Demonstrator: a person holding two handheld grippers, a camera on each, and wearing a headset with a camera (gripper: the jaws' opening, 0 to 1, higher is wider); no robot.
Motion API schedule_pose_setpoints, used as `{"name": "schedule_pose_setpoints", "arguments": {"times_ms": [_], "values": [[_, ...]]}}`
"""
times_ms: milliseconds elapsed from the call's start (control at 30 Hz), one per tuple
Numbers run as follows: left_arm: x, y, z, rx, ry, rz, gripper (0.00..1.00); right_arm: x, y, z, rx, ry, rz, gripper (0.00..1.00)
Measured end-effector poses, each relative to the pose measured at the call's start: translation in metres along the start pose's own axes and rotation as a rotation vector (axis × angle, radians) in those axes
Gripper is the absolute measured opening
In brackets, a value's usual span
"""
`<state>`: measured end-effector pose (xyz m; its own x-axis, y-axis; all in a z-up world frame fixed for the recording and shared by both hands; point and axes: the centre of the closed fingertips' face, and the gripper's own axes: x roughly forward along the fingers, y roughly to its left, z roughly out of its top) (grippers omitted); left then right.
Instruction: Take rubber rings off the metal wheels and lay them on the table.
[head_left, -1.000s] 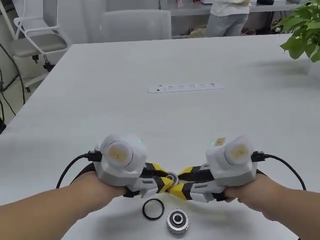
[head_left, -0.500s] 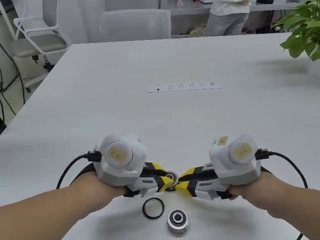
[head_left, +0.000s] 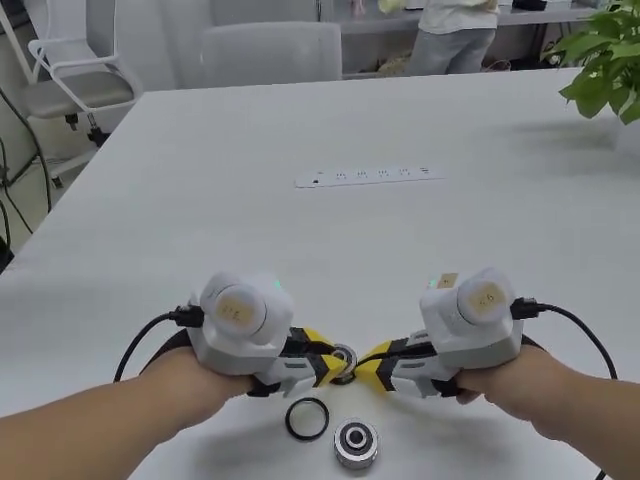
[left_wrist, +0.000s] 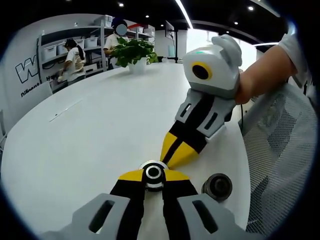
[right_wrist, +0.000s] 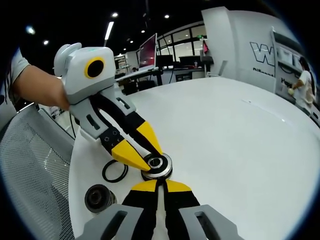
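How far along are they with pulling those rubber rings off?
One rubber ring already lies on the table beside a metal wheel. The left gripper and right gripper meet at a second wheel; its ring seems still on.

Wheel (head_left: 343, 357) — mostly behind jaws

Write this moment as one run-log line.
left gripper: shut on wheel | right gripper: jaws shut at wheel rim | loose ring, second wheel: on table
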<state>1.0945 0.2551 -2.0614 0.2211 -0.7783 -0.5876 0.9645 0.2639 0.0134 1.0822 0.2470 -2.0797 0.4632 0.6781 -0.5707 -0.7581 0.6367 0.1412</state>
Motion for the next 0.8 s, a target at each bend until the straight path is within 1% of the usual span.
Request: {"name": "schedule_pose_setpoints", "arguments": {"times_ms": [100, 200, 333, 433, 600, 800], "values": [[-0.0002, -0.0001, -0.0004, 0.0, 0.001, 0.001, 0.07, -0.0003, -0.0013, -0.0001, 0.022, -0.002, -0.002, 0.0], [-0.0004, -0.0001, -0.0006, -0.001, 0.0, 0.001, 0.07, -0.0006, -0.0031, -0.0003, 0.069, -0.007, 0.001, 0.0], [-0.0007, -0.0007, -0.0009, -0.001, 0.001, 0.0, 0.07, -0.0008, -0.0023, -0.0005, 0.095, -0.007, 0.004, 0.0], [-0.0009, -0.0009, -0.001, 0.001, 0.001, -0.002, 0.07, -0.0019, -0.0025, -0.0008, 0.139, -0.007, 0.012, 0.0], [-0.0013, -0.0021, -0.0011, 0.004, 0.002, -0.005, 0.07, -0.0034, -0.0017, -0.0004, 0.177, -0.007, 0.02, 0.0], [-0.0012, -0.0034, -0.0011, 0.006, 0.004, -0.007, 0.07, -0.005, -0.0005, -0.0012, 0.202, 0.0, 0.027, 0.0]]}}
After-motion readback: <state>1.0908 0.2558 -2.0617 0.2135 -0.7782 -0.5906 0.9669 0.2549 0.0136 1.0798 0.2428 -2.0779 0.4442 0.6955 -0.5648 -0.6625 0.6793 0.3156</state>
